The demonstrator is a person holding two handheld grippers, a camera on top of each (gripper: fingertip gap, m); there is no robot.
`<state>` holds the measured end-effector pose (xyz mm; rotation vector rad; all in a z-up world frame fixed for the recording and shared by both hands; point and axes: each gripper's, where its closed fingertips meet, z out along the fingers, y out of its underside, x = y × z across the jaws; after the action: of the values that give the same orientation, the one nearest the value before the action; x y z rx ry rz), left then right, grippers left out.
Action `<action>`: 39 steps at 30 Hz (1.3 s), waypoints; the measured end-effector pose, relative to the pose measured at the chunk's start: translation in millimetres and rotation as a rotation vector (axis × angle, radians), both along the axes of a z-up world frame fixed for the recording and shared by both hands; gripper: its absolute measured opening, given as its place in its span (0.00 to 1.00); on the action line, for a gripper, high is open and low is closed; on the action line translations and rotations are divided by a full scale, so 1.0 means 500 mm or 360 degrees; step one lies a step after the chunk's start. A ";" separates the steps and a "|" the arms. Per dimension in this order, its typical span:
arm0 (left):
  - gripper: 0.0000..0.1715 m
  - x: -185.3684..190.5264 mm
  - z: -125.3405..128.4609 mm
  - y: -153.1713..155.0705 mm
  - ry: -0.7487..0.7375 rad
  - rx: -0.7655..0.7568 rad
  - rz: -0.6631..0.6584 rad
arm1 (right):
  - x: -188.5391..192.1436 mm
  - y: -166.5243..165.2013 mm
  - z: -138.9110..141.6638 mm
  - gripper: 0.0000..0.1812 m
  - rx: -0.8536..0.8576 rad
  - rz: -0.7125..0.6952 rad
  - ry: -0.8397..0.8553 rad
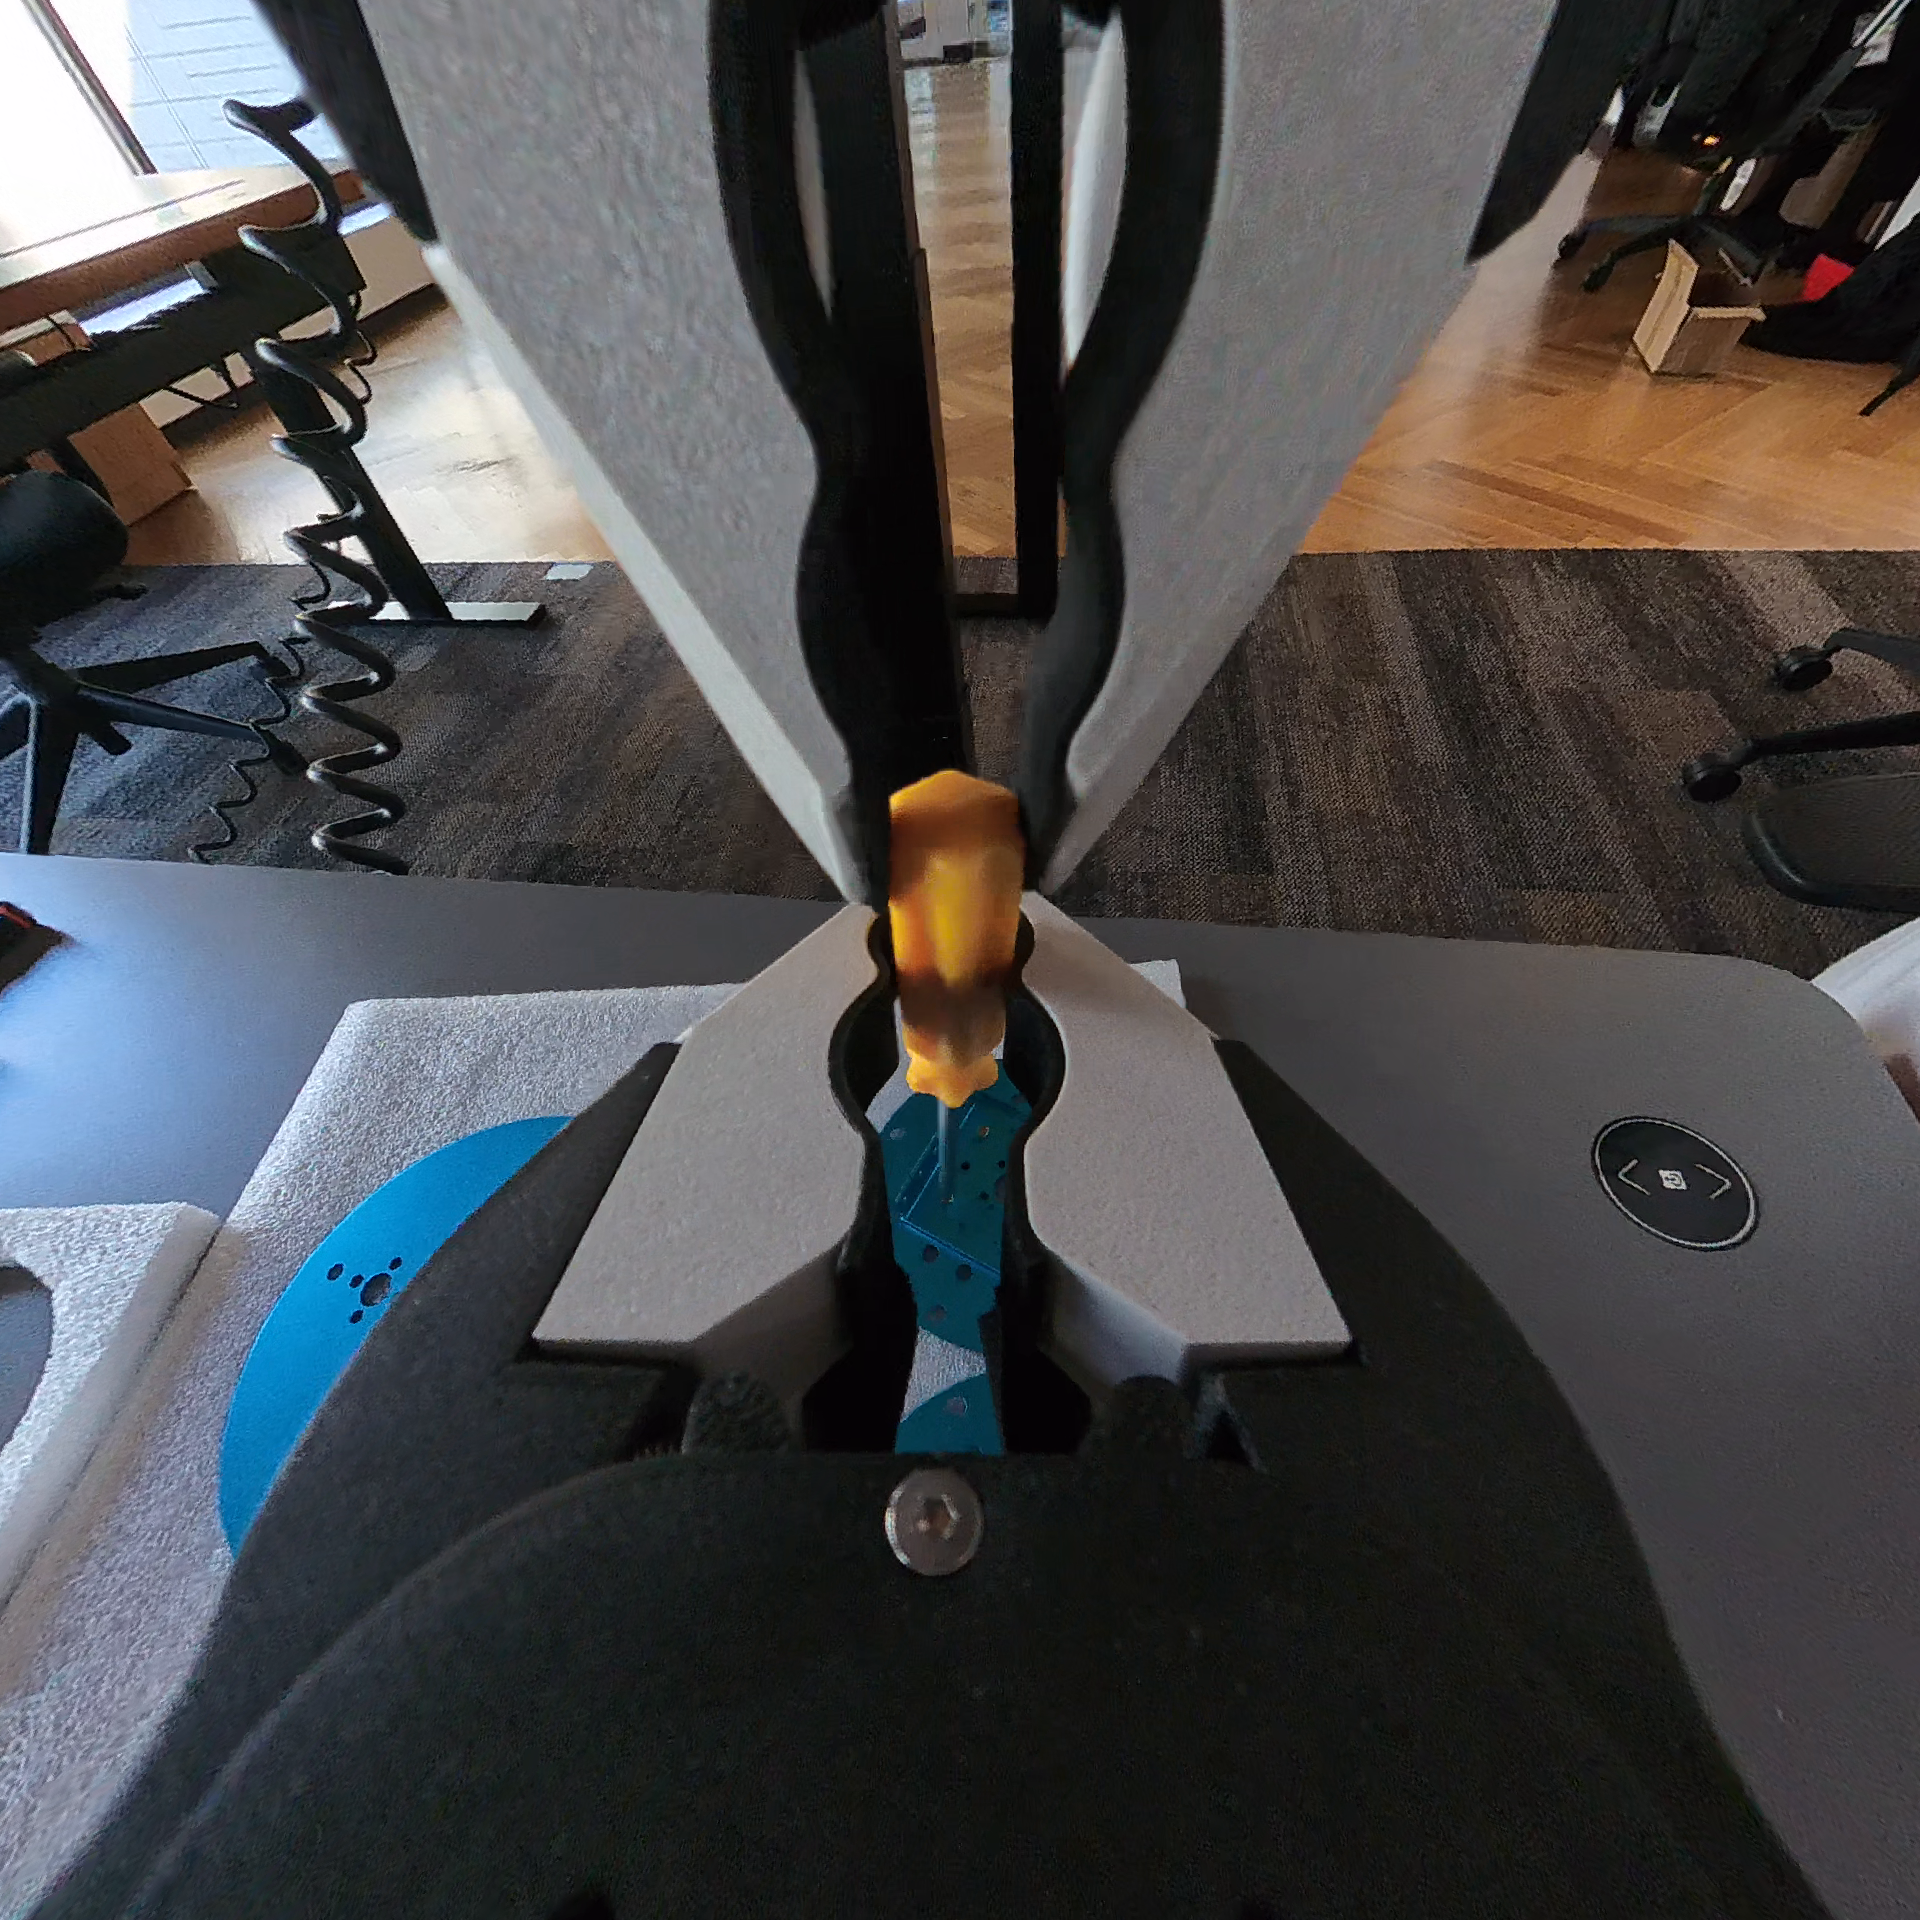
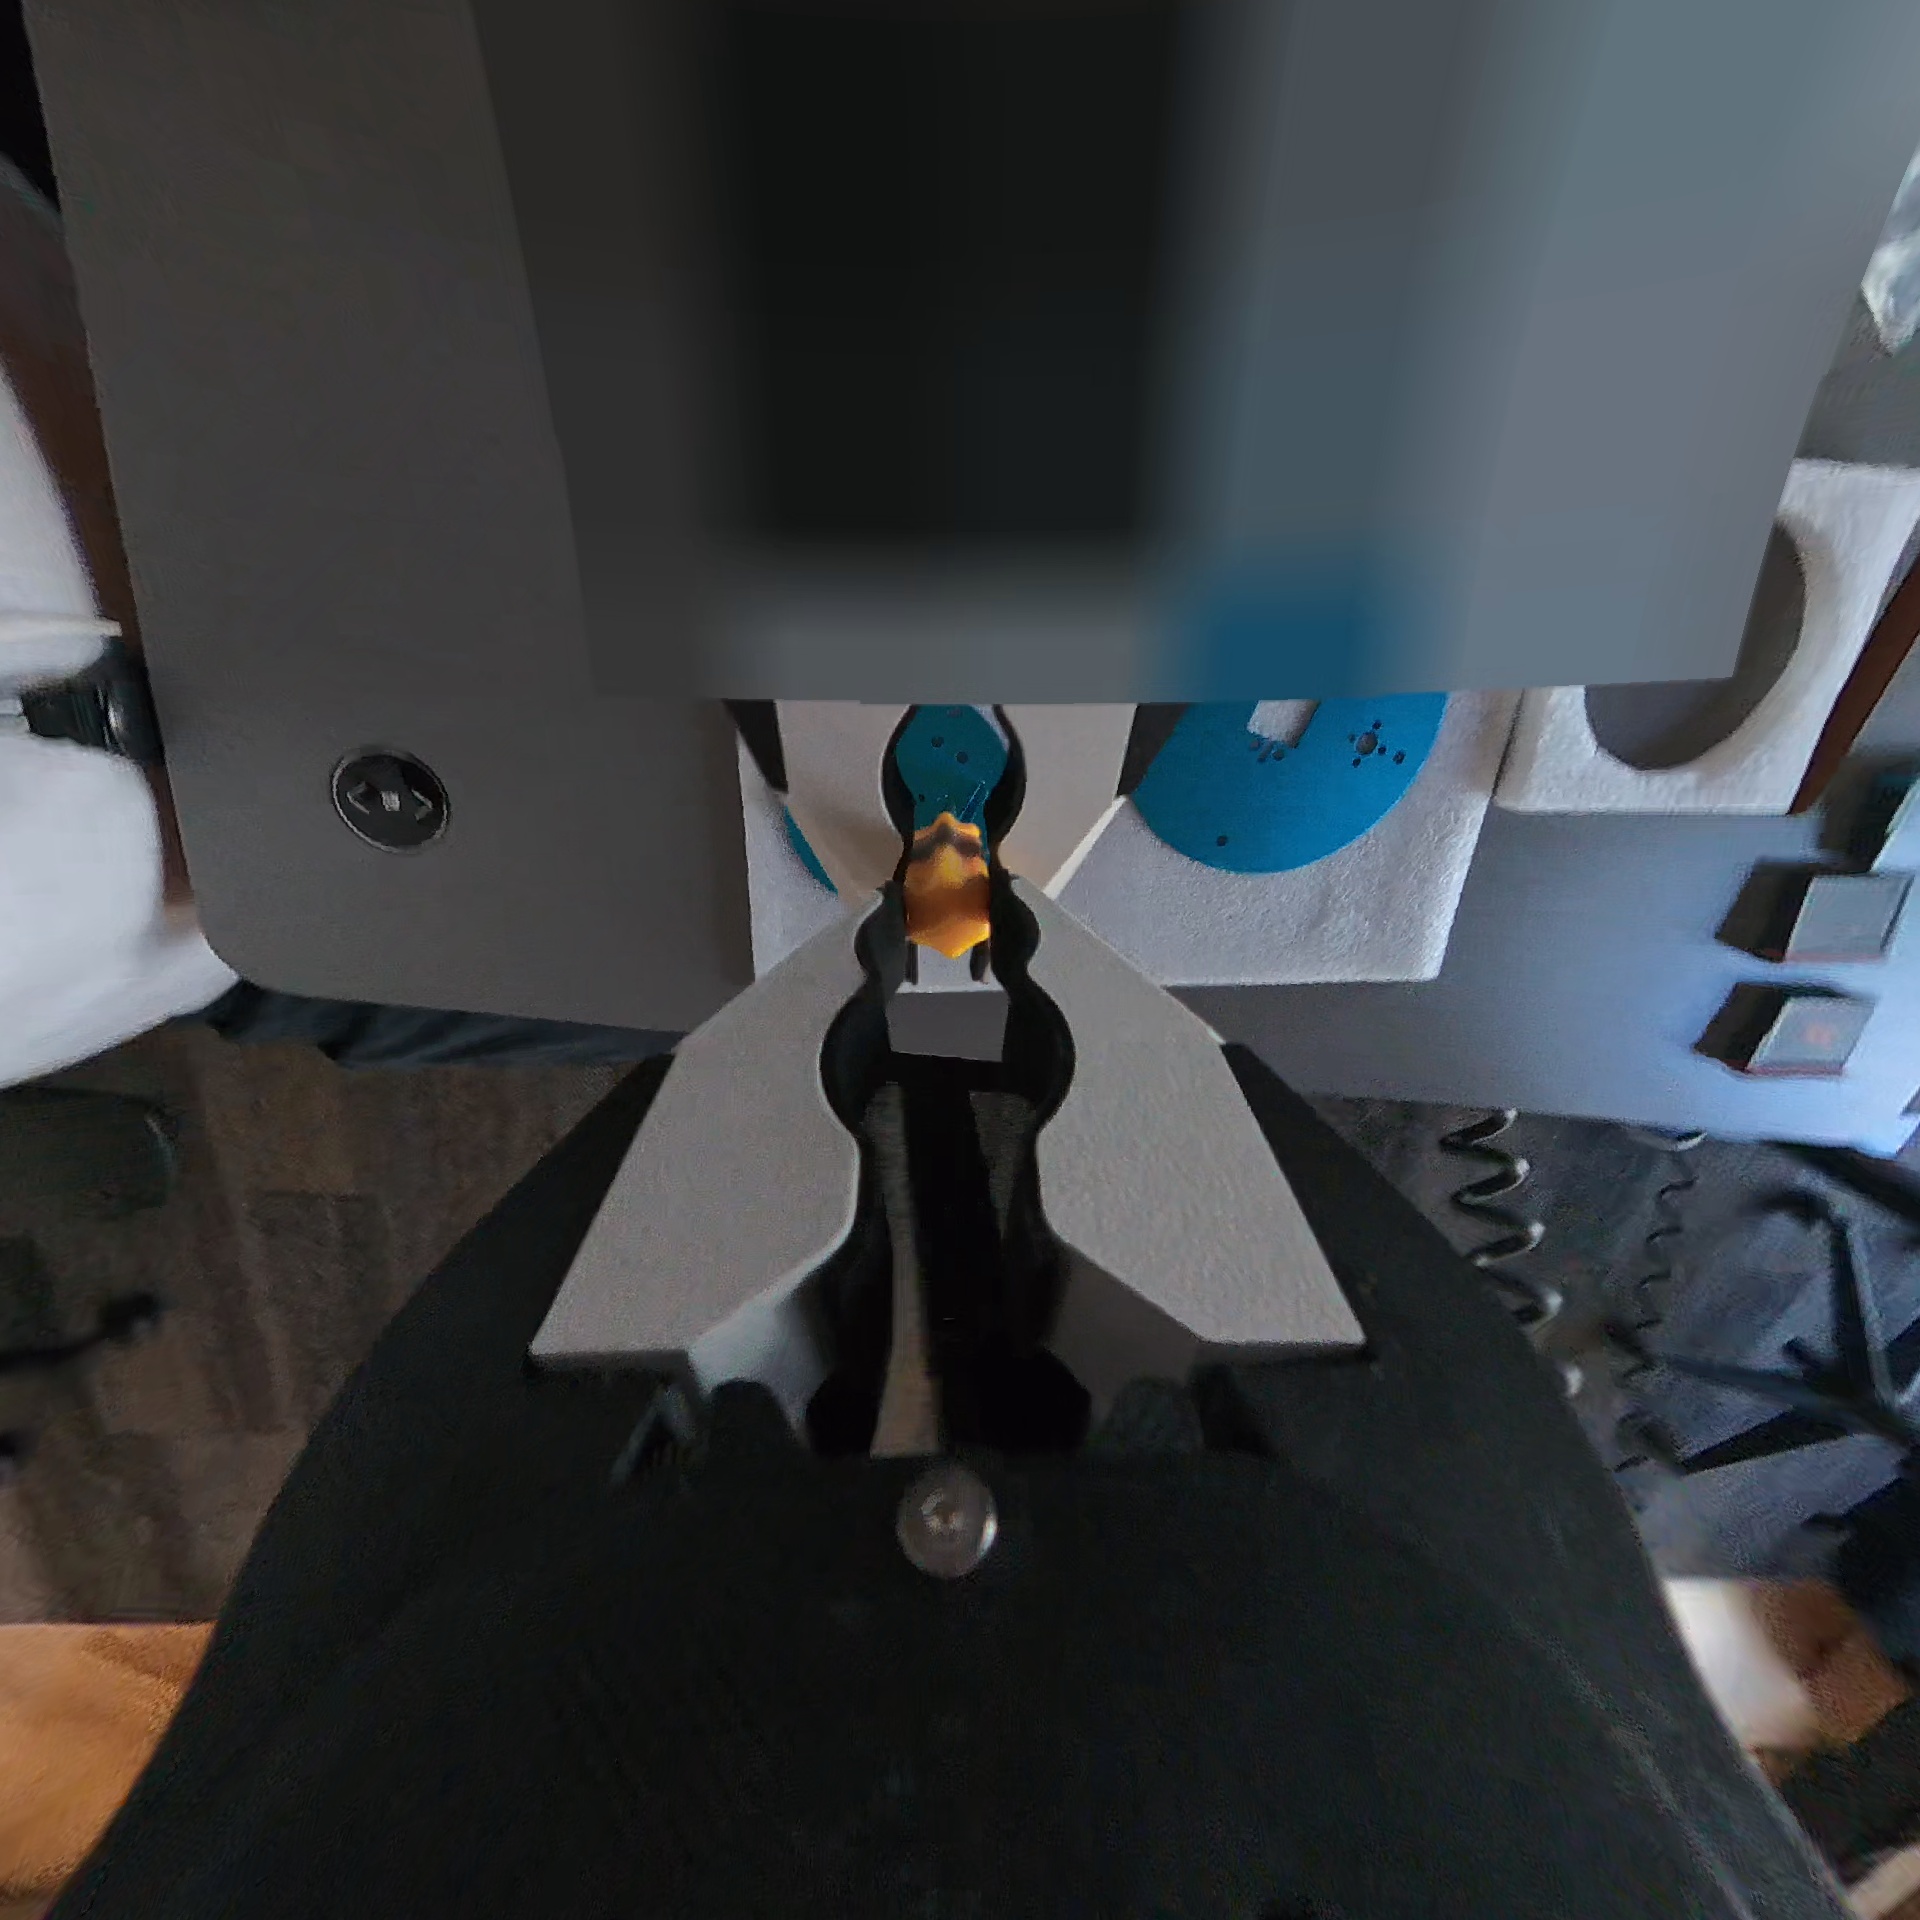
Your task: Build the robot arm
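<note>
The left claw [image 1: 951, 930] is clamping together on the lower part of an orange screwdriver [image 1: 951, 894] handle. The right claw [image 2: 945, 906], reaching in from the far side, is pinching the same handle at its top end. The thin shaft is pointing down, its tip sitting on or just above a blue perforated bracket [image 1: 940, 1236]. The bracket is lying on white foam [image 1: 447, 1060] near the middle of the desk [image 1: 1455, 1039], with a blue disc [image 1: 343, 1309] to its left.
</note>
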<state>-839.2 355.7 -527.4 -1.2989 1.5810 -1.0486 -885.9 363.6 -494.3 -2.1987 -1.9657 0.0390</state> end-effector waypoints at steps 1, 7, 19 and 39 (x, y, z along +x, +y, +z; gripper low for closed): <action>0.06 0.003 0.000 0.003 0.0002 0.0020 0.0027 | 0.002 0.004 0.000 0.09 0.0000 -0.0151 0.0004; 0.06 0.005 -0.002 0.001 -0.0002 -0.0024 0.0010 | 0.003 0.007 0.001 0.09 0.0042 -0.0423 0.0043; 0.06 0.006 -0.004 0.000 0.0008 -0.0008 0.0011 | 0.011 0.003 -0.007 0.10 0.0041 -0.0075 -0.0076; 0.06 0.007 -0.007 0.006 0.0030 -0.0060 0.0030 | 0.019 0.008 -0.011 0.09 -0.0043 -0.0632 -0.0009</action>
<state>-835.6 358.6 -530.9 -1.3502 1.5669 -1.0620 -876.5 367.5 -499.6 -2.5635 -1.5035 0.0025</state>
